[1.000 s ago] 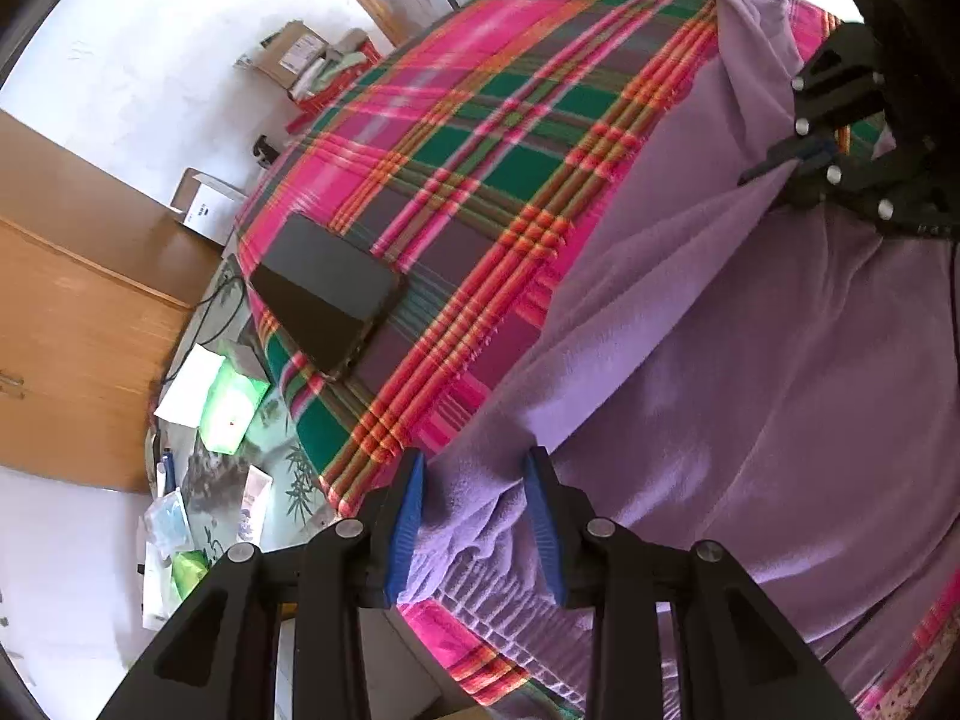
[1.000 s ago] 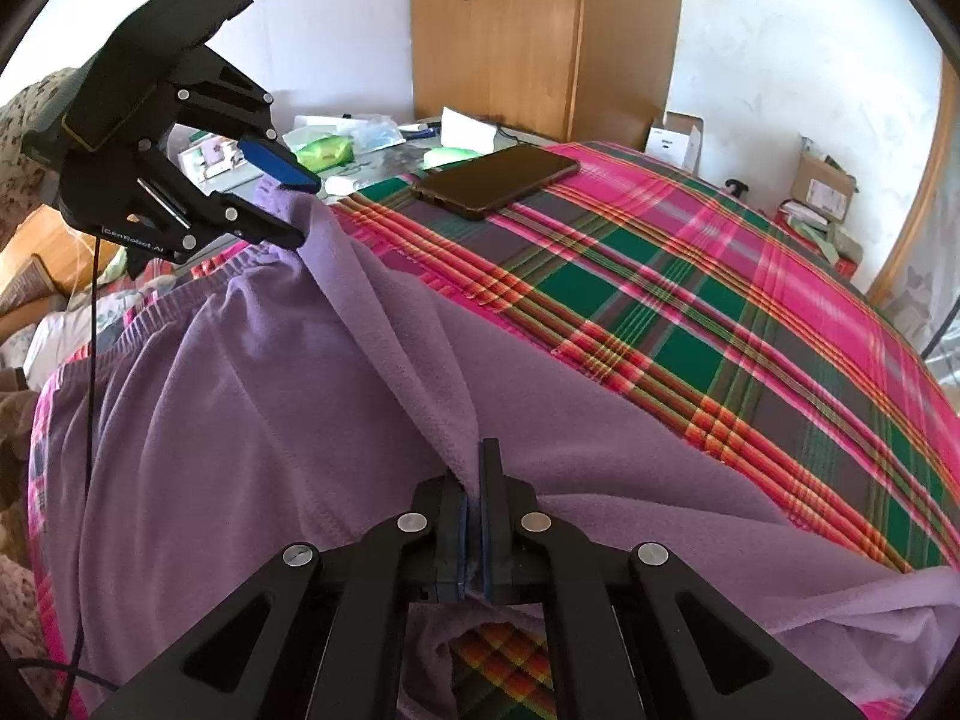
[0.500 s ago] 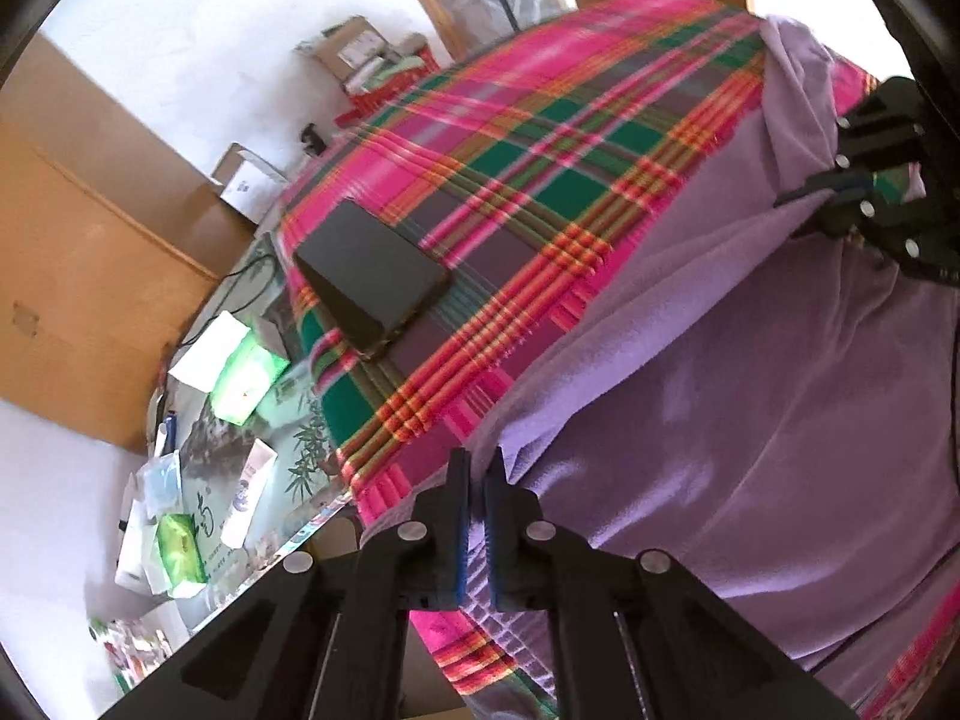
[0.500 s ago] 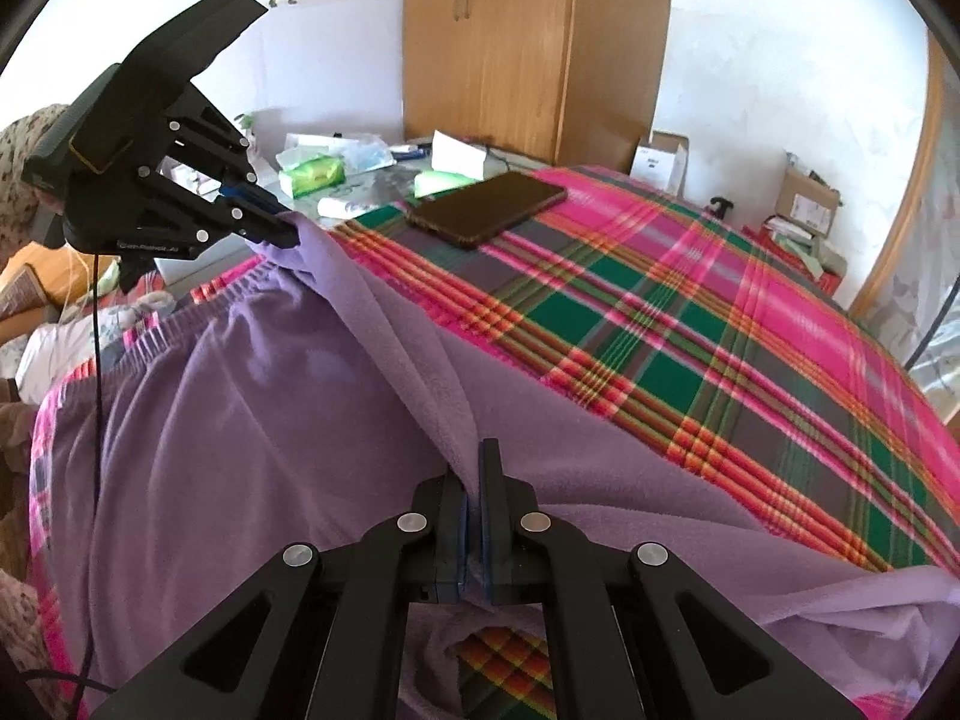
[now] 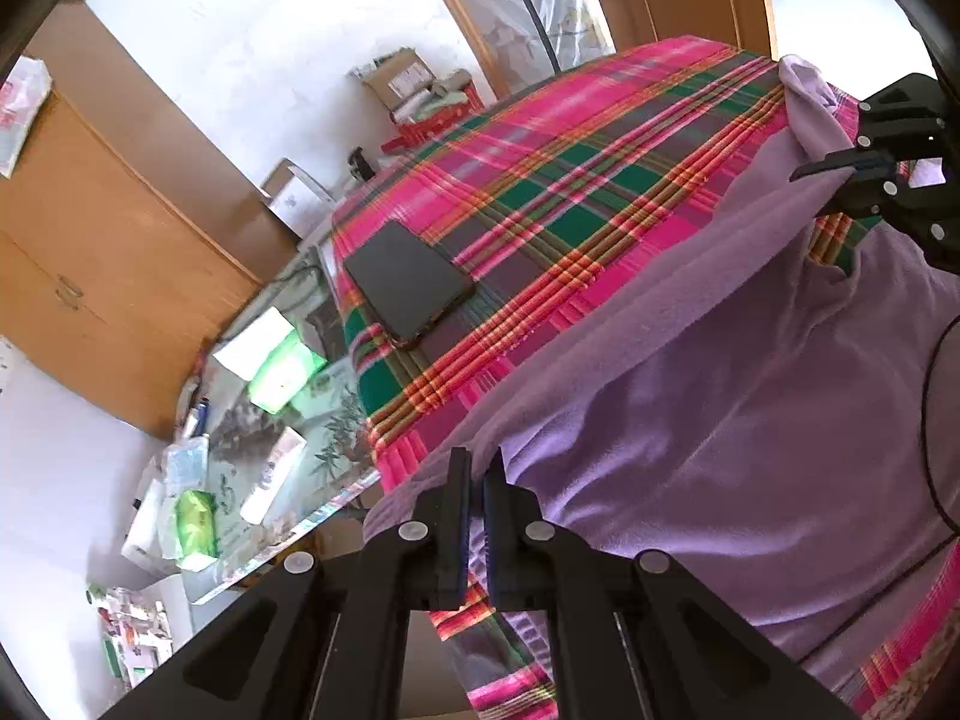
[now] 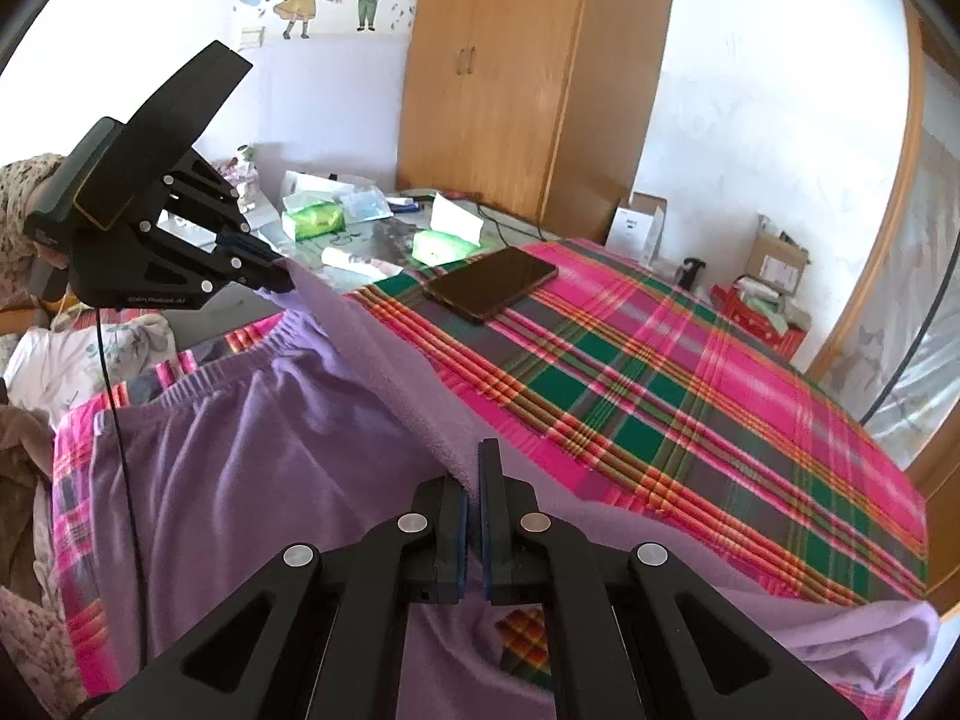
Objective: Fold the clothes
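1. A pair of purple trousers (image 6: 252, 468) lies spread on a bed with a pink, green and grey plaid blanket (image 6: 660, 396); the elastic waistband sits at the near left in the right wrist view.
2. The left gripper (image 5: 474, 480) has its jaws pressed together, pinching the upper edge of the purple trousers (image 5: 720, 420) close to the waistband.
3. The right gripper (image 6: 474, 480) also has its jaws clamped shut on the same fabric edge, further along the leg.
4. Between the two grips the edge of the cloth runs as a raised ridge, lifted off the blanket, while the rest of the trousers stays flat below it.
5. In the left wrist view the right gripper (image 5: 840, 168) shows at the upper right, with a loose purple fold bunched just above it, possibly the leg end, though the fisheye edge makes that hard to judge.
6. A dark phone (image 6: 492, 285) lies flat on the blanket, well apart from the trousers, near the bed's far corner.
7. Beyond the bed stands a glass-topped counter (image 6: 384, 240) cluttered with green packets and papers, beside a wooden wardrobe (image 6: 510, 78).
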